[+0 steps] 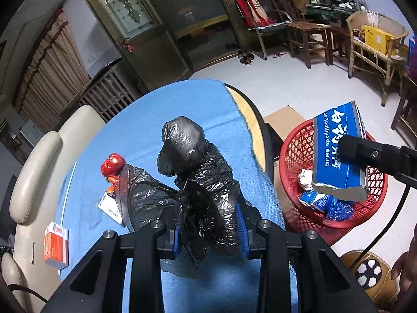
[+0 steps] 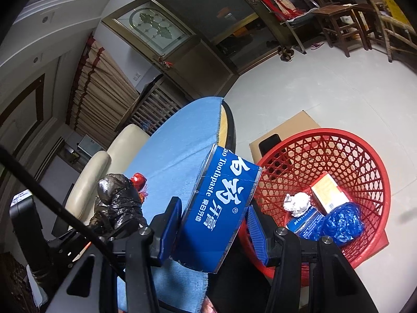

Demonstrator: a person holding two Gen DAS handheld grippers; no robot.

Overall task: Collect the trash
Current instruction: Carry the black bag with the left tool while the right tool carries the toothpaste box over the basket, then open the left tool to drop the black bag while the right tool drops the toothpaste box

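Trash: crinkled black bag [image 1: 198, 182] pinched in left fingers [image 1: 209, 232] | blue toothpaste box [image 2: 219, 208] clamped in right fingers [image 2: 212, 224]

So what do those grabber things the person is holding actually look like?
Each gripper, left and right, is a black frame of angular struts with silver bolt heads, ending in two flat fingers with blue ribbed pads. A thin black cable trails from the right one.

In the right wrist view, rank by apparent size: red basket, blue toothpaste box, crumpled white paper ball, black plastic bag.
1. red basket
2. blue toothpaste box, though it sits closest to the camera, which inflates it
3. black plastic bag
4. crumpled white paper ball
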